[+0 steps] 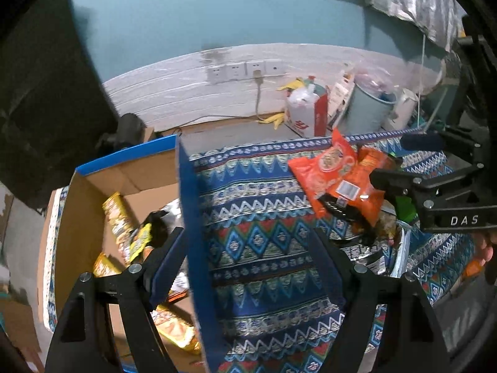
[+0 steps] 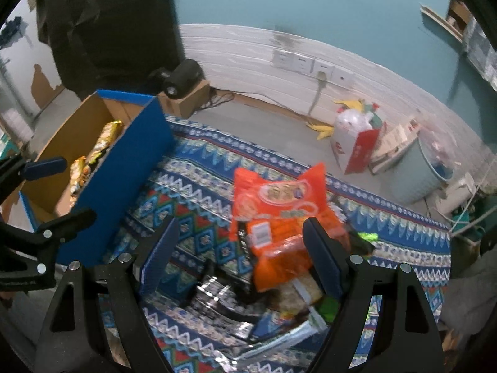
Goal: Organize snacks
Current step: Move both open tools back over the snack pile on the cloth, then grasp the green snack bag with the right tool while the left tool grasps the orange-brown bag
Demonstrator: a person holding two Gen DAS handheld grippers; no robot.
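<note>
Left gripper [image 1: 248, 264]: jaws spread wide, nothing clamped. It is angled down over the blue wall of the cardboard box [image 1: 189, 217]; one finger sits on the box side, the other over the patterned cloth [image 1: 264, 186].

Right gripper [image 2: 239, 248]: jaws also spread wide, nothing pinched. It is angled down over the snack pile [image 2: 270, 295], and the orange packets sit in the gap between the fingers without visible pad contact. In the left wrist view the same gripper is seen at the right edge, just beside the orange packets, with fingers of a hand [image 1: 486, 248] below its body.

Snacks are split into two groups:
- Inside the box: yellow and gold packets [image 1: 119, 220] are laid along the cardboard floor, with a dark-and-yellow packet [image 1: 146, 233] on top. They are also seen in the right wrist view [image 2: 102, 143].
- On the cloth, well apart from the box: a large orange packet [image 2: 279, 192] is stacked over a smaller orange packet with a white label [image 2: 270, 236]. Silver-black wrappers [image 2: 217, 298], a green packet [image 2: 329, 307] and others lie underneath, too blurred to be told apart.

A bare strip of cloth is left between the box wall and the pile.
</note>
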